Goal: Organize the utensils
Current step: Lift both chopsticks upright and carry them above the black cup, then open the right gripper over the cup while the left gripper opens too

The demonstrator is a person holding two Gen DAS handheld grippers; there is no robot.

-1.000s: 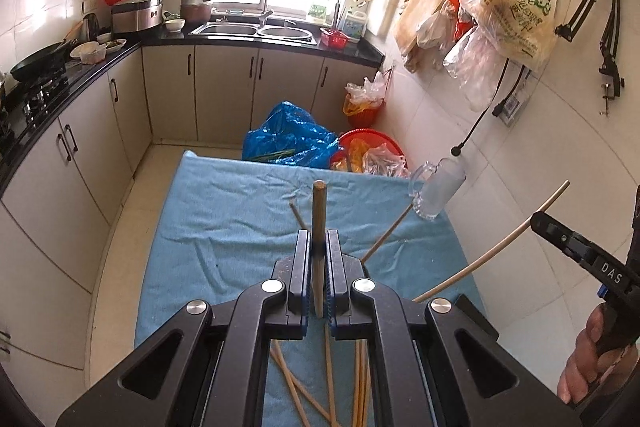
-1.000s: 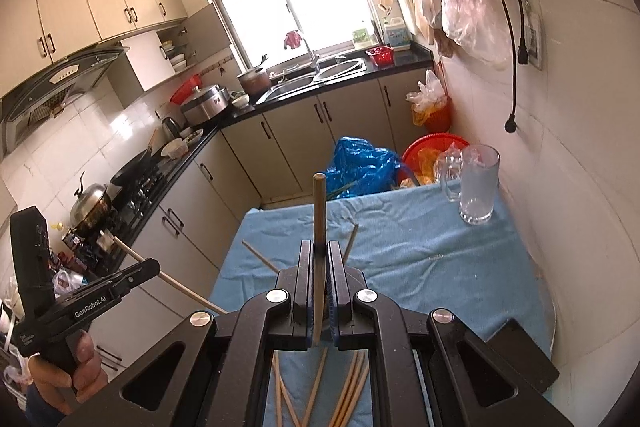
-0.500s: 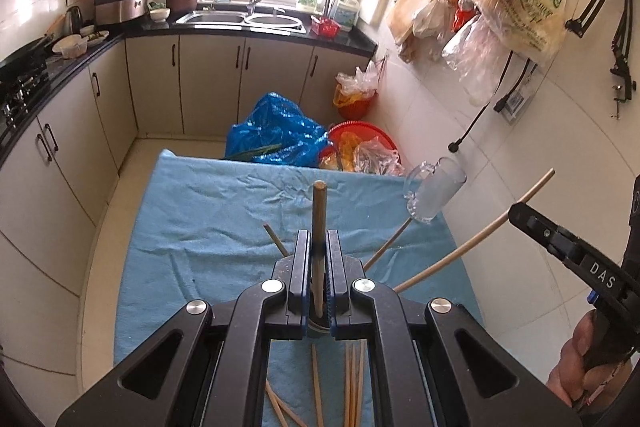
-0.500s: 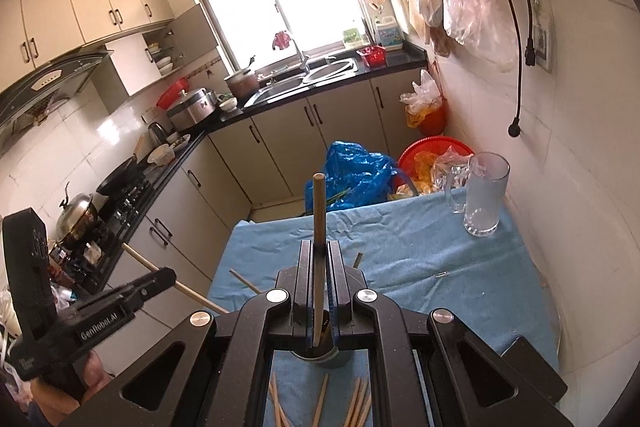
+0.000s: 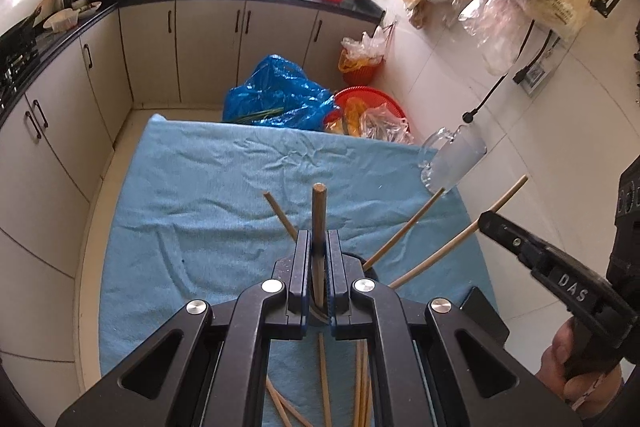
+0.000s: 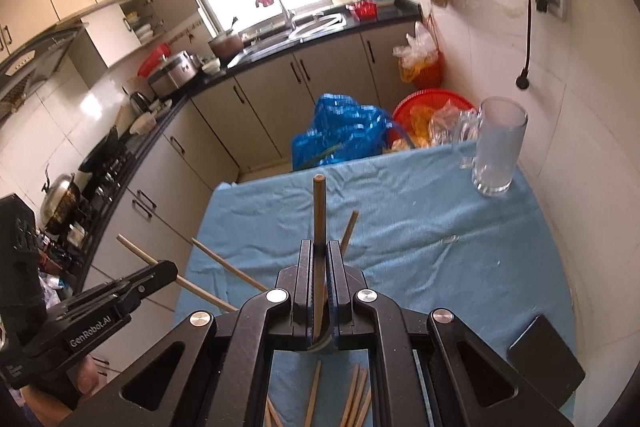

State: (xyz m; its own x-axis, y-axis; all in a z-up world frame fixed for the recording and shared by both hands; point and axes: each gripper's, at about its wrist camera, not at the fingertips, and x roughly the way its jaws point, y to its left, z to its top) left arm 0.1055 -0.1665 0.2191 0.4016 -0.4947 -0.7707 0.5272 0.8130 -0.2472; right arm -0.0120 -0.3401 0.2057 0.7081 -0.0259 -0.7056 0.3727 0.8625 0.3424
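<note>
My left gripper (image 5: 319,241) is shut on a brown chopstick (image 5: 319,211) that stands upright between its jaws. Just under the jaws shows the rim of a dark cup (image 5: 320,311), with two chopsticks (image 5: 404,229) leaning out of it. My right gripper (image 6: 319,247) is shut on a second chopstick (image 6: 319,207) over the same cup (image 6: 322,341). In the left wrist view the right gripper (image 5: 486,221) comes in from the right with its pale chopstick (image 5: 460,239). The left gripper (image 6: 170,269) shows at the left of the right wrist view. Several loose chopsticks (image 5: 324,379) lie on the blue cloth (image 5: 192,195).
A glass mug (image 6: 496,147) stands at the far right corner of the table, close to the tiled wall. A flat black object (image 6: 544,351) lies at the near right edge. Beyond the table are a blue bag (image 5: 276,99), a red basin (image 5: 372,103) and kitchen cabinets.
Both grippers have sunk and come forward over the table, each still shut on its chopstick. The dark cup has come into view right under both pairs of jaws.
</note>
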